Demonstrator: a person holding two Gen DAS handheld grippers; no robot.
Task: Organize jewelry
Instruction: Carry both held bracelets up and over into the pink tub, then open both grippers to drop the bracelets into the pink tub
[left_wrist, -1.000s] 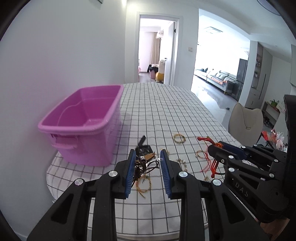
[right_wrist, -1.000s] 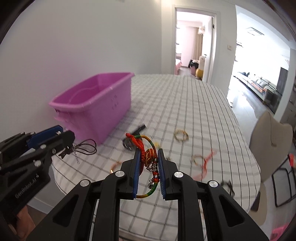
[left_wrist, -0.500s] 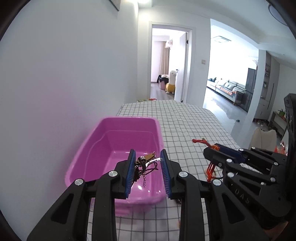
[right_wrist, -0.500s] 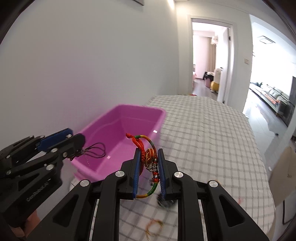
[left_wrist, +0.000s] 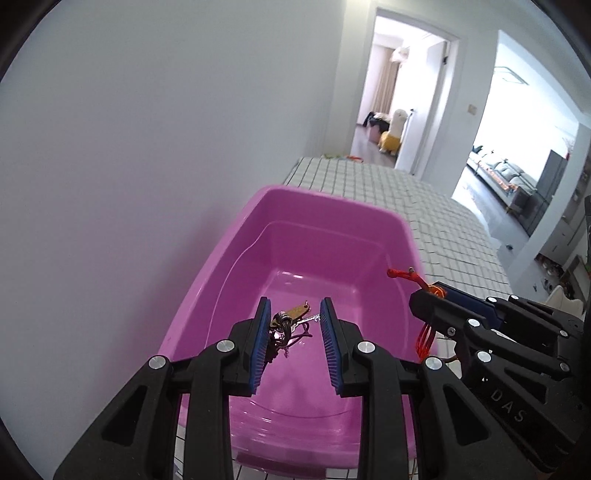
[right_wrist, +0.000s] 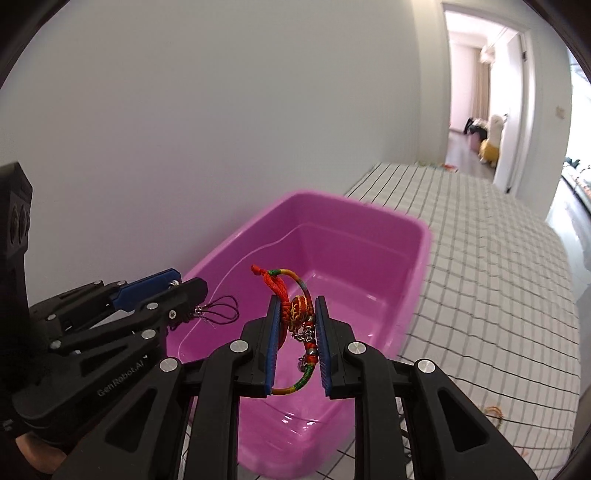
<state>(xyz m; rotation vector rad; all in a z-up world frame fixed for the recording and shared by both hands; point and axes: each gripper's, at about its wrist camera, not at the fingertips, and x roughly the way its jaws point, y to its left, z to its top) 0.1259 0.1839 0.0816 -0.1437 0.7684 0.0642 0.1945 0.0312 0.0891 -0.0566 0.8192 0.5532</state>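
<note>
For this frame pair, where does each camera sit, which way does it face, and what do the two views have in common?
Left wrist: rides the left gripper, looking forward and down into the pink plastic tub; its own fingers pinch a metal charm on black cord, and the right gripper shows at right.
Right wrist: rides the right gripper, facing the tub and the checked tablecloth; its fingers clamp a red and multicoloured braided bracelet, and the left gripper shows at left.
Shared: tub, tablecloth, both grippers, far doorway.
</note>
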